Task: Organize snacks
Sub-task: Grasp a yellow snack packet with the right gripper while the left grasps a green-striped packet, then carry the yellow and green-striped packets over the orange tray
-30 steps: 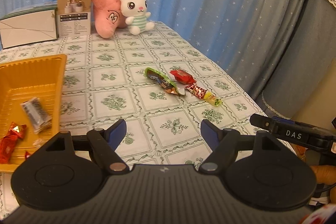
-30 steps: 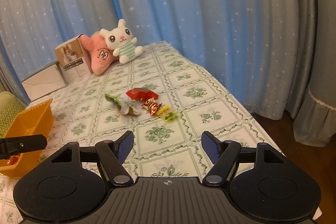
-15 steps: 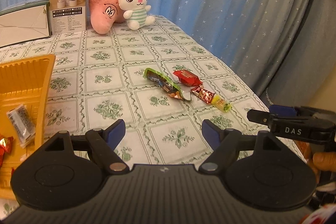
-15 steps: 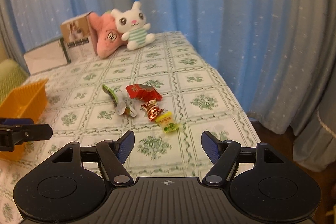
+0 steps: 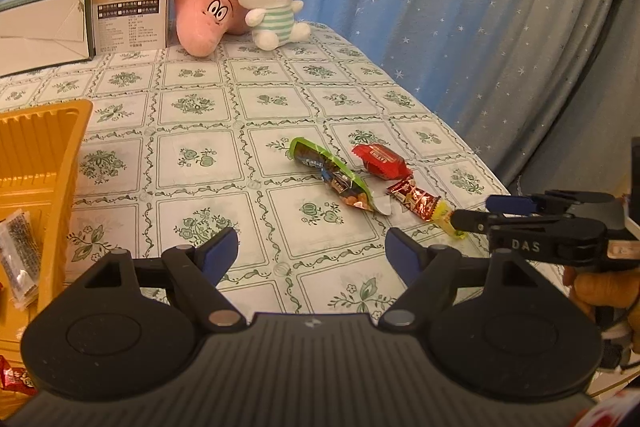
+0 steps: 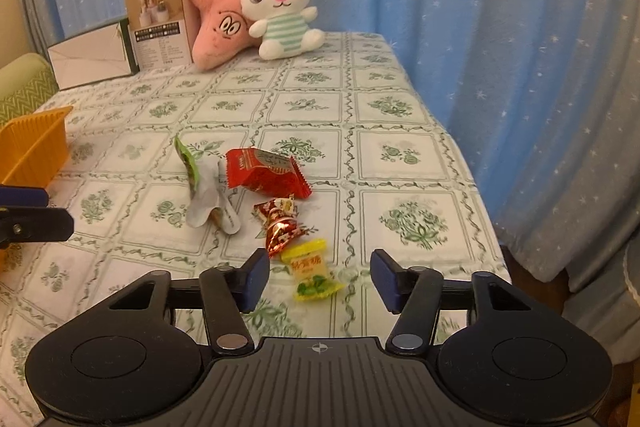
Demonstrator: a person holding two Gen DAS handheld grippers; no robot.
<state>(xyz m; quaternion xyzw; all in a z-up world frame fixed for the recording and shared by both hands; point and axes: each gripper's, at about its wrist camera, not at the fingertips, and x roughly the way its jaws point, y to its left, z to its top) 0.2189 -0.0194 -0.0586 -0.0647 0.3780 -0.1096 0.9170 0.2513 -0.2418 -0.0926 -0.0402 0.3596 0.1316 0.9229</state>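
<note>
1. Now the right tongs are hovering low over the yellow candy, their jaws apart and just closing in, the candy lying between them unpressed.
2. The left tongs are standing apart, holding nothing.
3. The green packet, red packet and foil candy are lying clustered on the desk.
4. The orange tray is sitting at the left, holding a few snacks.

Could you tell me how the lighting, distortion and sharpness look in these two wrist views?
Left wrist view: warm, dim indoor light; fisheye bends the curtain and table edge; snacks sharp; left claw casts only a soft shadow. Right wrist view: dark vignette in the corners; slight blur on the tablecloth near the right claw; yellow candy readable.
</note>
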